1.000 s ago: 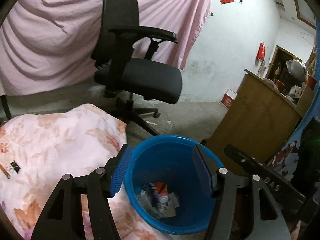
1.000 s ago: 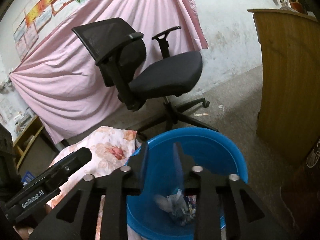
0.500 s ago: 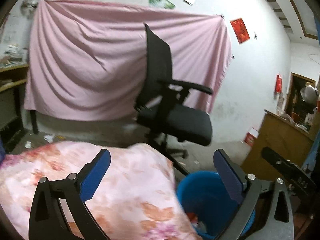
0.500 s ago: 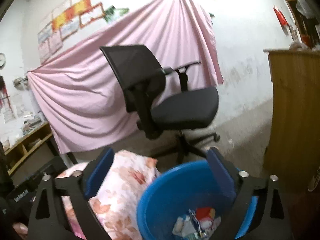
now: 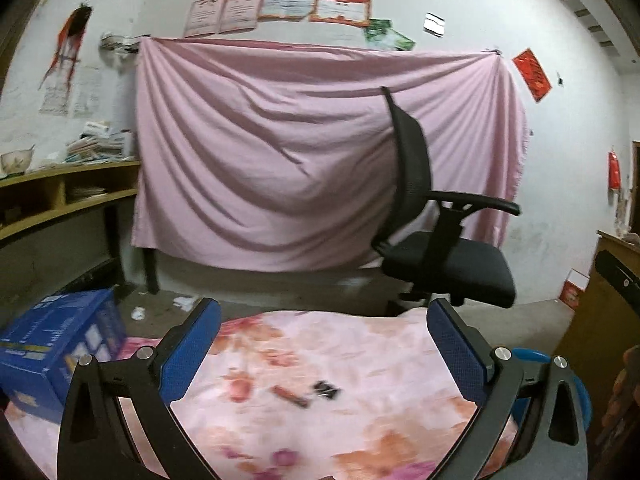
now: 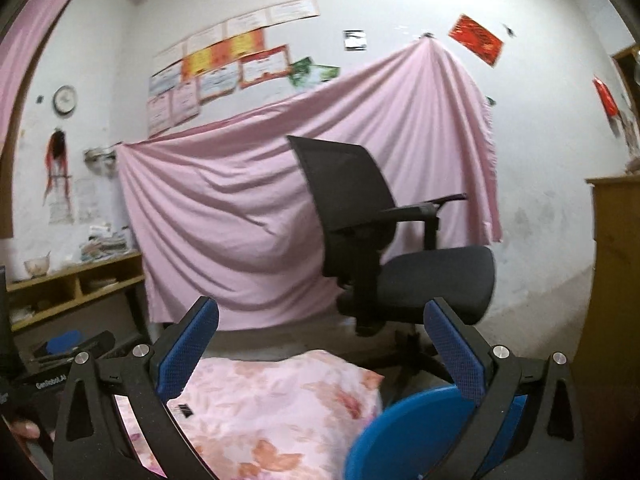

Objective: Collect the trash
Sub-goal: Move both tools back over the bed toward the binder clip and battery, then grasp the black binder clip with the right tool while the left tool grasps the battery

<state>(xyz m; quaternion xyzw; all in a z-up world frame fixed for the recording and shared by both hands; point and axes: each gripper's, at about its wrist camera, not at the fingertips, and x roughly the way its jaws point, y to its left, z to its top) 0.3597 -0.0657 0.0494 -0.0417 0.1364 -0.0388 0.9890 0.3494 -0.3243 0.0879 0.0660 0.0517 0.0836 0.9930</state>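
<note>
My left gripper (image 5: 324, 344) is open and empty above a table under a pink floral cloth (image 5: 360, 360). A small orange-brown piece (image 5: 290, 396) and a black binder clip (image 5: 326, 390) lie on the cloth between its fingers. The blue trash bucket (image 5: 532, 356) shows only as a rim at the lower right. My right gripper (image 6: 320, 348) is open and empty, raised over the cloth's corner (image 6: 280, 400) and the blue bucket (image 6: 420, 432). The bucket's inside is hidden in both views.
A black office chair (image 5: 436, 236) stands behind the table in front of a hanging pink sheet (image 5: 280, 160). A blue cardboard box (image 5: 56, 348) sits at the table's left. A wooden cabinet (image 6: 616, 280) stands at the right, and wooden shelves (image 5: 60, 200) at the left.
Both grippers have opened wide and tilted up and left, away from the bucket. The trash inside the bucket has dropped out of view; the cloth-covered table now lies under them.
</note>
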